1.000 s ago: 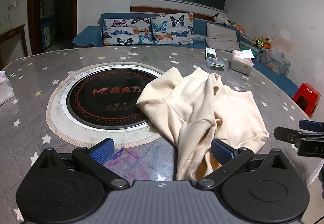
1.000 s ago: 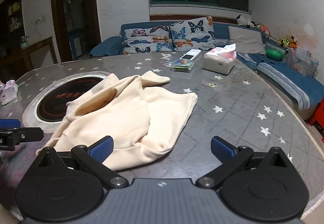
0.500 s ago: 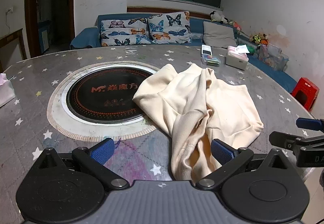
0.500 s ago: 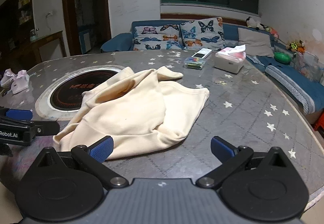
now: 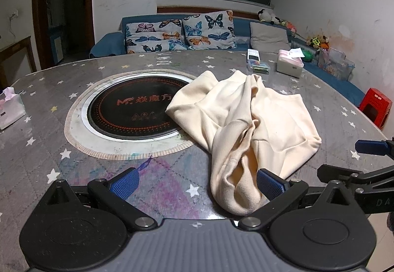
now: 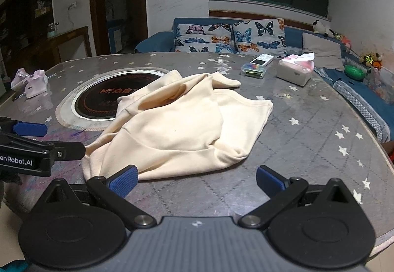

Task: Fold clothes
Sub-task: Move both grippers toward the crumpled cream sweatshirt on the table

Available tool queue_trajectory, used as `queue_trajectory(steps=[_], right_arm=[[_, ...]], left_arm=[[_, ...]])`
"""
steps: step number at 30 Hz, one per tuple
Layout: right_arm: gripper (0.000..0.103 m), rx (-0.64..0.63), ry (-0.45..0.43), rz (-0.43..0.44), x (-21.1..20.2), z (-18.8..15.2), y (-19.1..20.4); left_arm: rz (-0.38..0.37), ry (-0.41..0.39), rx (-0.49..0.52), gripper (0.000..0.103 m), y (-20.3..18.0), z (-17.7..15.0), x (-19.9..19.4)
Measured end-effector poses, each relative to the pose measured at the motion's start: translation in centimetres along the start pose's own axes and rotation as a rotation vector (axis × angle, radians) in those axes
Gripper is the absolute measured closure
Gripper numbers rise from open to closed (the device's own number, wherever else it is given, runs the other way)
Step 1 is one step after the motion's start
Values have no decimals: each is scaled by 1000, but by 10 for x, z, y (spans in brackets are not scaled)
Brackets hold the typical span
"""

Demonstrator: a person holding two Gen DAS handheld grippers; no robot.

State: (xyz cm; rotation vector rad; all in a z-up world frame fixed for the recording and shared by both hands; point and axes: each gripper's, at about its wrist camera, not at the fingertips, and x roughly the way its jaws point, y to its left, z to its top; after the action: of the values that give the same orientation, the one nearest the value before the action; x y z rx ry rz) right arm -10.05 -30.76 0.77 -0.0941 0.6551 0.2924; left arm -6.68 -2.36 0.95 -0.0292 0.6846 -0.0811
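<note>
A cream garment lies crumpled on the grey star-patterned table, partly over the round black hotplate. In the right wrist view the same garment spreads across the table's middle. My left gripper is open, hovering at the table's near edge; the garment's nearest fold lies between its fingers beside the right blue pad. My right gripper is open too, with its left pad just at the garment's near hem. Each gripper shows in the other's view, the right gripper at the right and the left gripper at the left.
A tissue box, a small clear box and a remote sit at the table's far right. Pink tissue packs lie at the left edge. A blue sofa with butterfly cushions is behind; a red stool stands at the right.
Both grippers have drawn back and risen a little, so more table shows in front of them. The garment has not moved, and both grippers stay open.
</note>
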Motion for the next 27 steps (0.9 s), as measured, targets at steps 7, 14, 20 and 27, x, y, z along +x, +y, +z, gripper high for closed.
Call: queue_trajectory(steps=[7, 14, 20, 27], right_arm=[[0, -13, 12, 4, 3, -1, 4], [0, -17, 16, 8, 4, 0, 6], [0, -17, 16, 13, 8, 2, 6], [0, -20, 26, 24, 14, 5, 5]], left_arm=[[-2, 4, 4, 0, -1, -1, 1], [-3, 11, 10, 0, -2, -2, 3], [-5, 18, 13, 0, -3, 0, 7], [-12, 21, 14, 0, -4, 3, 11]])
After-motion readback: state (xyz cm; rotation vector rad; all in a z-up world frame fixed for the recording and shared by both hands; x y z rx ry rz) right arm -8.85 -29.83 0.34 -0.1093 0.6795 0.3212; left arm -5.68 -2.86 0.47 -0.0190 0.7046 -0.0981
